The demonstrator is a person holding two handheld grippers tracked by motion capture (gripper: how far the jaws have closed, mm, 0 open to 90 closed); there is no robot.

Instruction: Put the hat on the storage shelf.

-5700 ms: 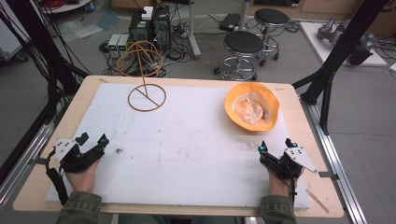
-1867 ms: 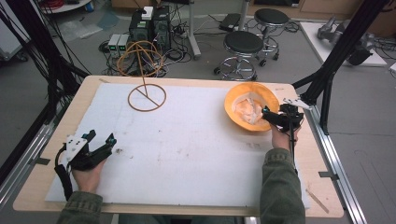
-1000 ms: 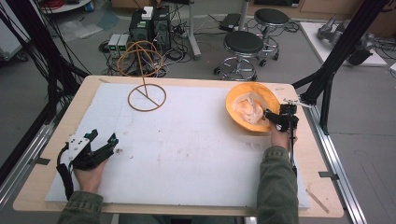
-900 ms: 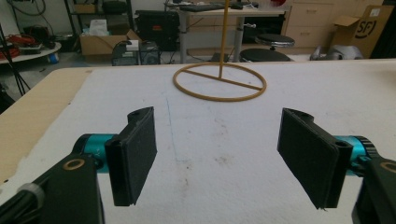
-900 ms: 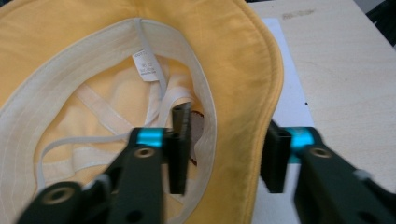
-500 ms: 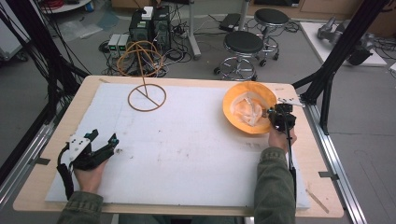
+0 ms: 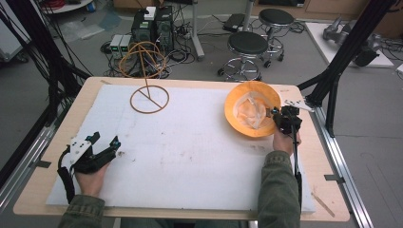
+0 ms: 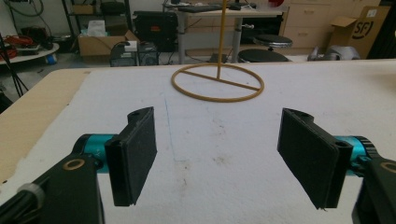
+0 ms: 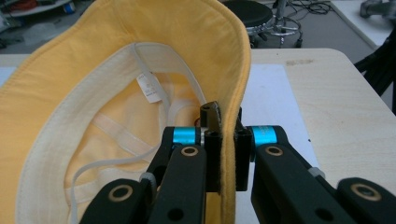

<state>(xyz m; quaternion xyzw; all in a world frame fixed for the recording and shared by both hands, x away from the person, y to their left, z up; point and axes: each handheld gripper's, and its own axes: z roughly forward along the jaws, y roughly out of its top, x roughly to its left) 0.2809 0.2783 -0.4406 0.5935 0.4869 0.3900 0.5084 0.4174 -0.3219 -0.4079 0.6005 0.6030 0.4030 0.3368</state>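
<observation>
— At the far right of the table (image 7: 43, 142), what is the right hand-held gripper (image 7: 280, 116) doing?

— It has its jaws clamped on the brim of the yellow bucket hat (image 7: 242, 97). From the right gripper view the brim (image 9: 233, 84) runs edge-on between the two black pads, one pad inside the hat, one outside. The hat lies upside down on the white mat (image 7: 190, 156), crown down, with its pale lining (image 9: 116, 116) and chin cord showing.

— And the left hand-held gripper (image 7: 102, 149)?

— Resting on the mat near the left front corner, well apart from the hat. Its jaws stand wide apart with nothing between them; the left gripper view shows bare mat between the pads.

— So which step is this?

— I judge it the grasp itself: the brim is pinched, but the hat appears to sit on the mat, not yet carried anywhere.

— Where would it go?

— Likely the wire hat stand (image 7: 148, 90) at the far left of the mat, its ring base (image 8: 217, 84) on the mat and its post rising to a looped top. That is a guess from the layout.

— What does the next move call for?

— Lifting by one point on a soft brim, so the hat will droop and swing. It needs a steady raise, a turn to bring the crown up, and perhaps the left gripper taking the opposite brim.
</observation>
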